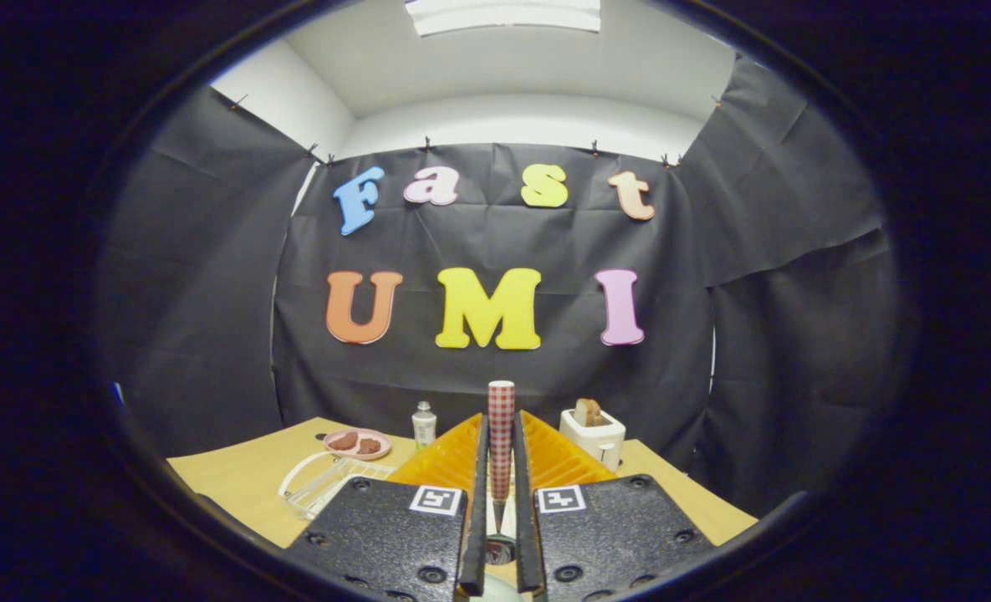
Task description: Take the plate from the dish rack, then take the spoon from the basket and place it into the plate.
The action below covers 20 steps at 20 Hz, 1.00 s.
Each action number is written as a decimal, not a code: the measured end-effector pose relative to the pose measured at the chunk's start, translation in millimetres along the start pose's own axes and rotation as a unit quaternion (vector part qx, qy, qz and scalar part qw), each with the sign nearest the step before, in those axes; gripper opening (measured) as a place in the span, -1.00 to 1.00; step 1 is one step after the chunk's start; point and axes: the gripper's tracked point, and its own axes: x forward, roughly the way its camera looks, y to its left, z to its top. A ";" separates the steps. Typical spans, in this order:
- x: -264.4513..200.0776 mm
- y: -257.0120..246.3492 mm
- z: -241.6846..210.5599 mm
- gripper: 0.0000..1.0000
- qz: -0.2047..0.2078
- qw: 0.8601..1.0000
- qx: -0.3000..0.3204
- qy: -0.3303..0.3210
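Nearest to me are my own tongs [500,468], the two fingers drawn close together and clamped on the spoon [501,435]. Its red-and-white checked handle stands upright between them and rises above their tips, while its metal bowl end hangs low down in the gap close to me. A pale rounded edge shows right beneath the fingers, but I cannot tell what it is. Off to the left of my fingers, on the tan table [236,477], lies the white wire dish rack [328,483]. Beyond the rack sits a small pink plate [358,443] with brown pieces on it, and just beside that a small bottle [424,425]. Ahead and to the right of my fingers stands a white toaster [594,435] with bread poking from its slot.
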 end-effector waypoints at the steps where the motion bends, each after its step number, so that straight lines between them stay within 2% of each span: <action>1: -5.5 13.7 -11.2 -0.61 0.007 1.000 -0.003 0.000; 7: -30.8 89.2 -72.2 -0.61 0.055 0.998 -0.006 0.006; 9: -37.2 101.7 -93.2 -0.61 0.060 0.998 0.013 0.016; 12: -45.2 107.1 -127.0 -0.61 0.050 0.997 0.040 0.042; 16: -43.0 91.0 -162.6 -0.61 0.015 0.994 0.085 0.063; 20: -38.9 74.6 -192.1 -0.61 -0.001 0.990 0.095 0.101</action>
